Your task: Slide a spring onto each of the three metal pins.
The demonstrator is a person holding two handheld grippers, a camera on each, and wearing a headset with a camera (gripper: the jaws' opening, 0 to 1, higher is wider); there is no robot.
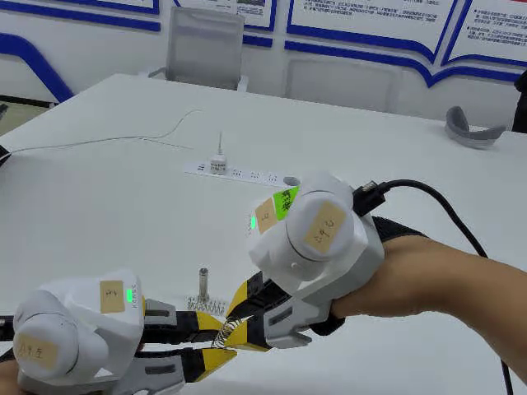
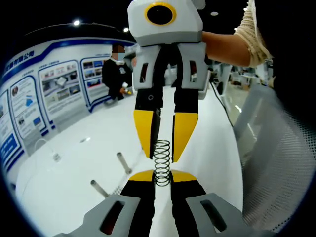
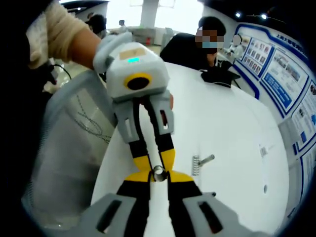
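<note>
Left gripper (image 2: 163,175) and right gripper (image 2: 164,156) closed on opposite ends of one spring (image 2: 162,164), above table (image 2: 69,163); near pin (image 2: 98,188) and far pin (image 2: 123,162) look bare; probably no pin done yet.

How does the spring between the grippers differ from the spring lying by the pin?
The held spring is off the table, its ends between the tips of the left gripper and right gripper; the loose spring lies on the table beside the upright pin, untouched. Both are wire coils, neither on a pin.
</note>
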